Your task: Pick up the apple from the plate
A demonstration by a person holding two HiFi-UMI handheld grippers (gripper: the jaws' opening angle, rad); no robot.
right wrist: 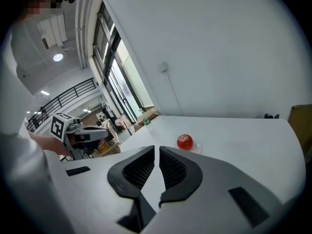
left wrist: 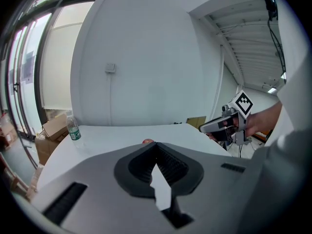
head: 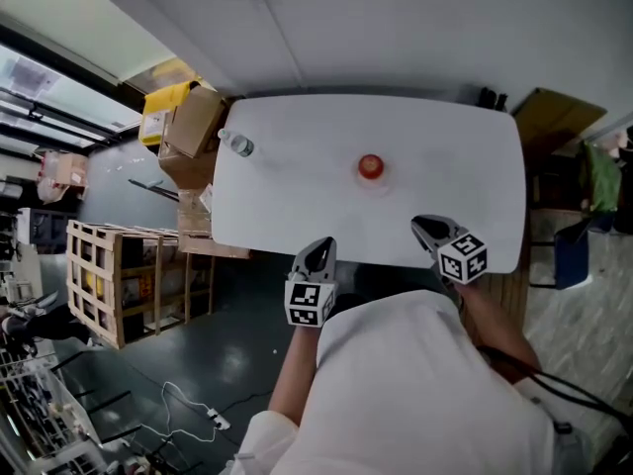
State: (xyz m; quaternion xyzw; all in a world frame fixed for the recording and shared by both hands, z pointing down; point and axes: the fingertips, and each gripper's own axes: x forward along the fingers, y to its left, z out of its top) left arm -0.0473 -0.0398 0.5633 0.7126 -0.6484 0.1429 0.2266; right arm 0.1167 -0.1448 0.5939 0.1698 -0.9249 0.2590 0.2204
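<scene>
Water bottle stands at the table's left end. Left gripper hovers over the near edge, jaws pressed together, nothing btwn them. Apple sits mid-table on its clear plate — untouched, well apart from both grippers. Right gripper is also at the near edge, jaws closed on nothing. Task barely begun — approach, opening, grasp, lift: all 4 left.

The left gripper and the right gripper are held out ahead of the chest, well apart, both tilted forward and somewhat down. The jaws of the left meet at the tips and those of the right leave only a thin slit, and both pairs are empty. The bare left forearm and right forearm reach forward behind them.
</scene>
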